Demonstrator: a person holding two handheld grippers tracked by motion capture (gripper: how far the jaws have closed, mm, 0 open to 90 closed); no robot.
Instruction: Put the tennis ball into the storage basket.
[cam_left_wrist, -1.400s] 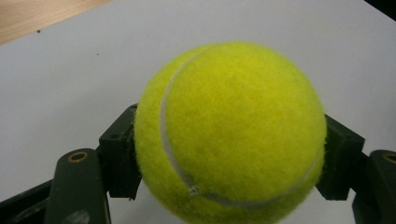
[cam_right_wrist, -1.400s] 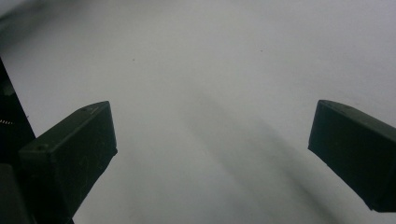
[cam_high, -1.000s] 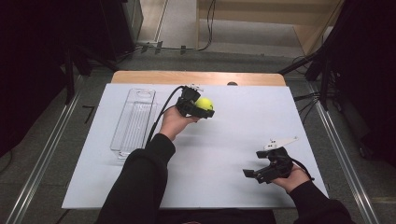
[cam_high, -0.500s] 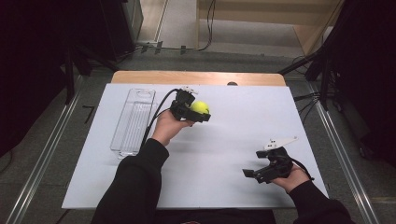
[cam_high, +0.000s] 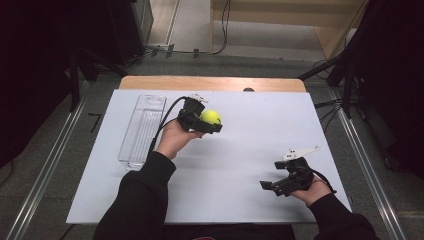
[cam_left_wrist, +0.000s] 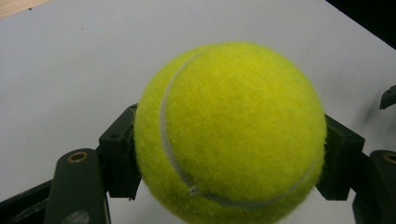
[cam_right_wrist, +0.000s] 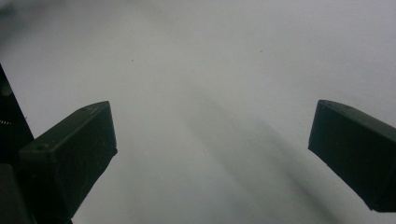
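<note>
- Since a second ago the left gripper (cam_high: 206, 121), clamped on the fuzzy yellow-green tennis ball (cam_high: 210, 117), has carried it leftward toward the clear plastic rectangular tray (cam_high: 142, 130); the right gripper (cam_high: 280, 185) has not moved.
- Ball sits between the black pads (cam_left_wrist: 119, 156), clear of the white bench (cam_high: 250, 145), at about ten o'clock from bench centre.
- Step in hand, I judge: carrying the ball to the tray, which lies at nine o'clock of it.
- Next move calls for swinging further left over the tray, lowering, then opening.
- Right gripper rests at five o'clock, jaws wide and empty.
- Count: one ball, one tray, two grippers.
</note>
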